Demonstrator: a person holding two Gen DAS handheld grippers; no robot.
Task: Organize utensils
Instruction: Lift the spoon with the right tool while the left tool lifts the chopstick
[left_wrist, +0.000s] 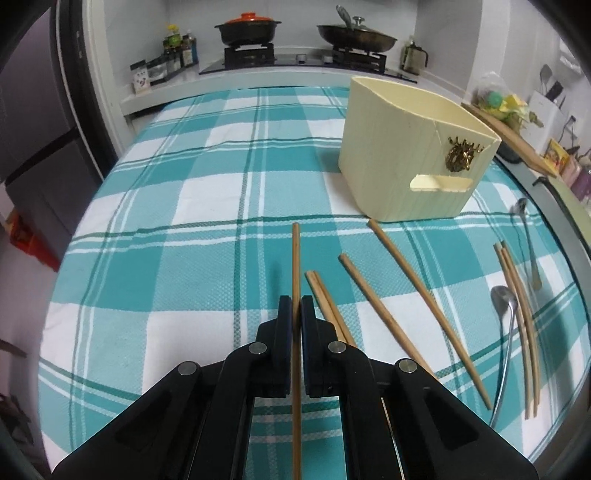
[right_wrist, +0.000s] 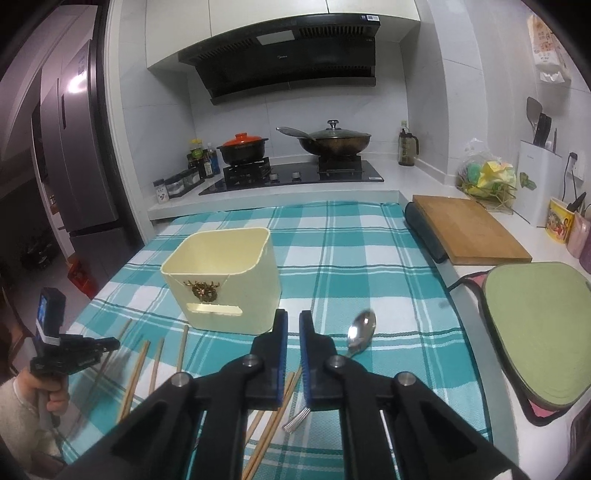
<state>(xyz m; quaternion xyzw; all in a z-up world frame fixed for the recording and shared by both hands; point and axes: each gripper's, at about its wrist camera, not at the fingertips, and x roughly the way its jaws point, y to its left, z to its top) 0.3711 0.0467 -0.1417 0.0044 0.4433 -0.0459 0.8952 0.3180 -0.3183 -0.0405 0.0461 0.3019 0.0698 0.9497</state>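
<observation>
Only the left wrist view shows the left gripper (left_wrist: 296, 308) clamping a chopstick (left_wrist: 296, 258).

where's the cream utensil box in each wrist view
Left wrist: cream utensil box stands upper right on the checked cloth, beyond the chopsticks.
Right wrist: cream utensil box sits left of centre, just beyond the fingertips.
Shared landmark: the orange-lidded pot on the stove.
</observation>
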